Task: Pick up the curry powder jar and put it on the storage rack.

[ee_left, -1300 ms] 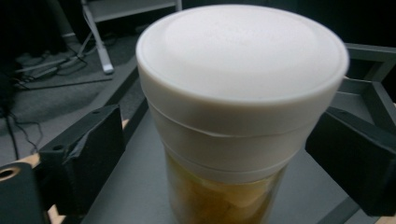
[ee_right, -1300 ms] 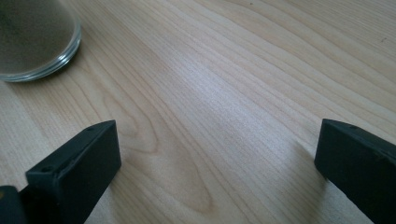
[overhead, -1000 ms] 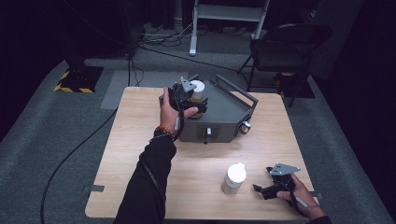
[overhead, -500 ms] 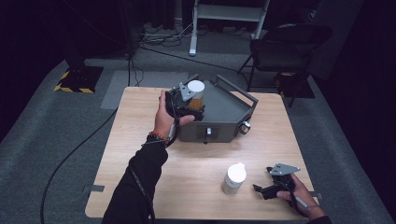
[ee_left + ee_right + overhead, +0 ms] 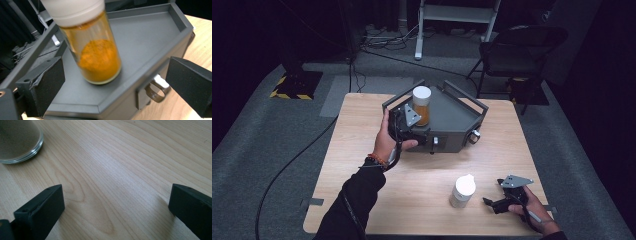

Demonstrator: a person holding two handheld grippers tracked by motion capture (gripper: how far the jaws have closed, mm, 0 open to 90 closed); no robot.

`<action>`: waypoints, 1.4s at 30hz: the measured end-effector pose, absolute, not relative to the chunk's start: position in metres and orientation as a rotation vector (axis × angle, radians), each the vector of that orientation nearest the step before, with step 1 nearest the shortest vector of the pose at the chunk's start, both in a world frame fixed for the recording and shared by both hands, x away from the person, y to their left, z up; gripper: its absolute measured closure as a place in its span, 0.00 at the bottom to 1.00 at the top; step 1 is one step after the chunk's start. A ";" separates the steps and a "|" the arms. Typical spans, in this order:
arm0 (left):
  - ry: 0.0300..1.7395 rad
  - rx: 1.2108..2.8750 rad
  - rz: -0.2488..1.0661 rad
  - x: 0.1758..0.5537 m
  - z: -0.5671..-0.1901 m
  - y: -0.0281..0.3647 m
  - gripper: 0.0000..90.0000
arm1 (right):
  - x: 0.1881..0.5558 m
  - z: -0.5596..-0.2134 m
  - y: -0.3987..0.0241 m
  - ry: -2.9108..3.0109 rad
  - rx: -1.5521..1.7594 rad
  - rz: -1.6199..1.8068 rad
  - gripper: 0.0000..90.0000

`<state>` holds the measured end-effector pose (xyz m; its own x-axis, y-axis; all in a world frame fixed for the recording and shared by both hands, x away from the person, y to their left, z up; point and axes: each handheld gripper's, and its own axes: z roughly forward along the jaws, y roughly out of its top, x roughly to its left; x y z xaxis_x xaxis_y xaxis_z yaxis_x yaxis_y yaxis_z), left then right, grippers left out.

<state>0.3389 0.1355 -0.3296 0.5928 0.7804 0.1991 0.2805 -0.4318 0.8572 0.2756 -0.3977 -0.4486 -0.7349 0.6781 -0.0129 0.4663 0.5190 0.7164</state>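
Since the earlier frame, our left gripper [image 5: 412, 131] has released the orange-powder jar [image 5: 421, 106], now upright inside the grey tray [image 5: 452, 117] near its left rim. Right gripper [image 5: 499, 202] rests wide open; the jar's cap is cropped in our left gripper view.

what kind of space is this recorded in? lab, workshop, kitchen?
Probably a lab or recording studio, not a kitchen. A lone wooden table stands on grey carpet against dark surroundings, cables run across the floor, and a folding chair and a metal stand sit behind.
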 end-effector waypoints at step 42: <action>0.705 2.183 0.752 0.276 -0.389 0.148 0.02 | 0.276 -0.449 -0.398 2.472 0.958 1.036 0.00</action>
<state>0.2763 0.1484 -0.3890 0.6814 0.6686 0.2978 0.2544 -0.5979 0.7601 0.2756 -0.3977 -0.4486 -0.7348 0.6781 -0.0132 0.4662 0.5191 0.7164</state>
